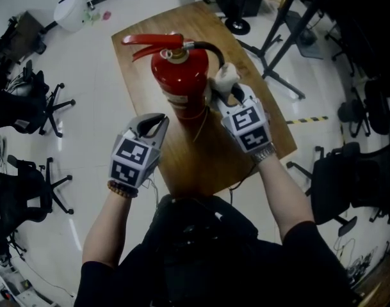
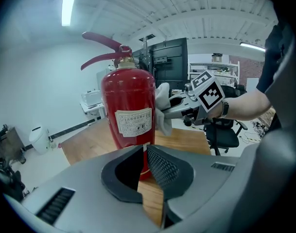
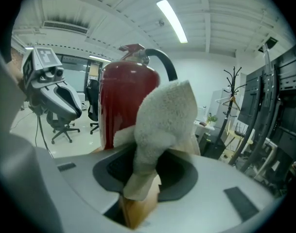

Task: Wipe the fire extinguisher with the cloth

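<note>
Step in hand: we judge the wiping is under way, with the cloth laid against the right side of the fire extinguisher, just below its hose.
Fire extinguisher: it stands upright near the middle of the wooden table. It is a red cylinder with a paper label, a red lever handle on top and a black hose that curves down one side.
Right gripper: its jaws stand wide, pinching a thick wad of the cloth, which bulges out past the tips towards the cylinder.
Left gripper: its jaws are pressed together with nothing between them. It sits just beside the lower left of the cylinder, and we cannot tell whether it touches.
Next move: we think the cloth must slide along the curved wall with steady pressure. The empty gripper may need to brace the tall body so it does not tip.
Materials: the cylinder looks like smooth, glossy painted metal. The cloth is pale, fluffy and soft, and bunches easily. The table has a warm wood grain. The jaw pads are dark and finely ridged.
</note>
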{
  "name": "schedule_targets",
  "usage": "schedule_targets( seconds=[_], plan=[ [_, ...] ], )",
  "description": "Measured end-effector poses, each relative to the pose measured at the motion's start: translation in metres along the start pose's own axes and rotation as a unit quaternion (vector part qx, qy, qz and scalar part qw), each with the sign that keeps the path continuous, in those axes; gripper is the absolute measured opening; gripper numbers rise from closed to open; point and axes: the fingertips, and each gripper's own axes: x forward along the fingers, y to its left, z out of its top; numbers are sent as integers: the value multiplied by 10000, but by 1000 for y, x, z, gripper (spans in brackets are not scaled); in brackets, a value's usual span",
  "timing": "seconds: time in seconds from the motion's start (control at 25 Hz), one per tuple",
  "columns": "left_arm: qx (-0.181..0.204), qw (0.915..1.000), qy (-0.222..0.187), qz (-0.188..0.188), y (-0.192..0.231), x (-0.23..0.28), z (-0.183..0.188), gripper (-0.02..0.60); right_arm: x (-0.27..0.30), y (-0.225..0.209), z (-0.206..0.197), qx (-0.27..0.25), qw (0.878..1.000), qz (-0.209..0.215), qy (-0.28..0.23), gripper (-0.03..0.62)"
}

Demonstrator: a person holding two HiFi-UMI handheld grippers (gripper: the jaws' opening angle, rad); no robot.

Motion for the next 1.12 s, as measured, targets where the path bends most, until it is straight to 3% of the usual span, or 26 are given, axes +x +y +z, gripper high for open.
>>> schedule_targets(
  seconds=[0.8, 1.12],
  plan=[
    [-309, 9987, 208, 355, -2, -2, -17, 12, 59, 21, -109, 123, 9926, 536, 1087, 140],
    [-364, 9983, 296, 359, 1, -9, -30, 12, 77, 25, -139, 129, 9875, 518, 1482, 141]
  ],
)
